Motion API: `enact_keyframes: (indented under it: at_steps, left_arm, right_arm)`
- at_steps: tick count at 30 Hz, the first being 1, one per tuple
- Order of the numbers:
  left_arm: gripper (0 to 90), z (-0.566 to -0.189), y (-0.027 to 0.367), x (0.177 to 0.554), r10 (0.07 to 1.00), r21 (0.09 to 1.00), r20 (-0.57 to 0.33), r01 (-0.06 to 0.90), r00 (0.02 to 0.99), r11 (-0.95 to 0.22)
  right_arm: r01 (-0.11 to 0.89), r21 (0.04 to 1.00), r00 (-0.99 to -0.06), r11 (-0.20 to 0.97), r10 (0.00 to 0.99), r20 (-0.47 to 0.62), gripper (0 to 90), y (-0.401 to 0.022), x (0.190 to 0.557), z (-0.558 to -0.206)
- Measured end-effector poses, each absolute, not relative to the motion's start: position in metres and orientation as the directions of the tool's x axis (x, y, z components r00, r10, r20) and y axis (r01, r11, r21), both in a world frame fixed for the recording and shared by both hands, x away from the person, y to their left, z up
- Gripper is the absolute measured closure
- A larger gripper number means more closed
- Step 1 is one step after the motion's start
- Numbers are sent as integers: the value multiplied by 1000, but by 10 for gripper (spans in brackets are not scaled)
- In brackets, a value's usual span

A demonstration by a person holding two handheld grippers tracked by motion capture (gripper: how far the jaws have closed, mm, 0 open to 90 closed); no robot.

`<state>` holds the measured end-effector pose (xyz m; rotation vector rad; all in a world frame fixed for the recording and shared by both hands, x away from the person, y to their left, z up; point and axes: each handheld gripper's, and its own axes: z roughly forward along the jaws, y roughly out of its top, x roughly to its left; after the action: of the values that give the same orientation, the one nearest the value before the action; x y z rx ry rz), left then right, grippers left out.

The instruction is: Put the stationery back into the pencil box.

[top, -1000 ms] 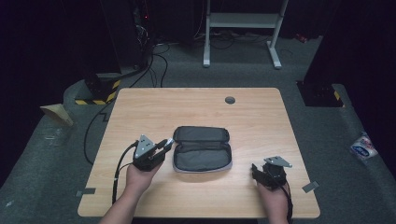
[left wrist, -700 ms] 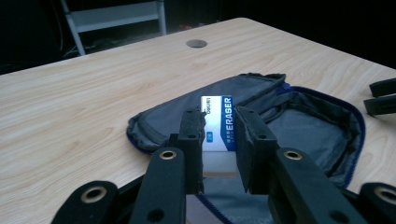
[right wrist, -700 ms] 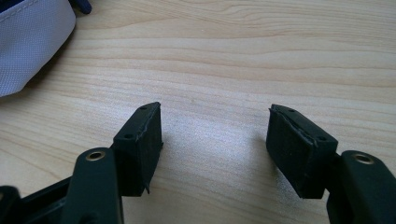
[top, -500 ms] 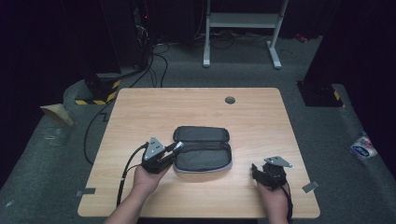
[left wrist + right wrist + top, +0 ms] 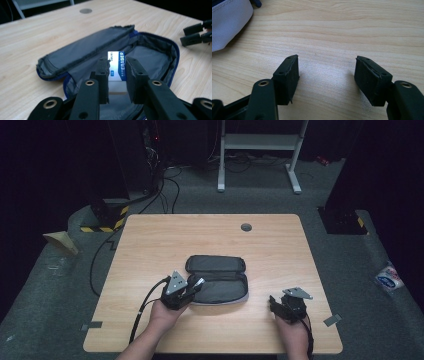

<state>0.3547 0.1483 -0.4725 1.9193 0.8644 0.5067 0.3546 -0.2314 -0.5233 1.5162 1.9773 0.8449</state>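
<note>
Eraser (image 5: 117, 67) clamped in left fingers (image 5: 103, 75), over open pouch (image 5: 155, 57)

free: bare table (image 5: 150, 245) left, far of pencil case (image 5: 217, 280) | blocked: raised lid (image 5: 82, 52) behind open compartment

The left gripper (image 5: 196, 284), clamped on the eraser (image 5: 115, 65), has travelled toward three o'clock from the table's left part and now hangs over the open pencil case's (image 5: 220, 290) left end.
</note>
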Motion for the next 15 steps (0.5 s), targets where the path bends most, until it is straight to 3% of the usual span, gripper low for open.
enact_keyframes:
  at_steps: [5, 15]
  left_arm:
    - [730, -491, 143, 361, 741, 833, -14, 418, 672, -363]
    - [727, -497, 141, 365, 751, 815, -5, 438, 661, -380]
  right_arm:
    - [654, 733, -251, 185, 968, -21, 360, -231, 355, -523]
    - [653, 733, -255, 188, 967, -21, 361, -231, 355, -523]
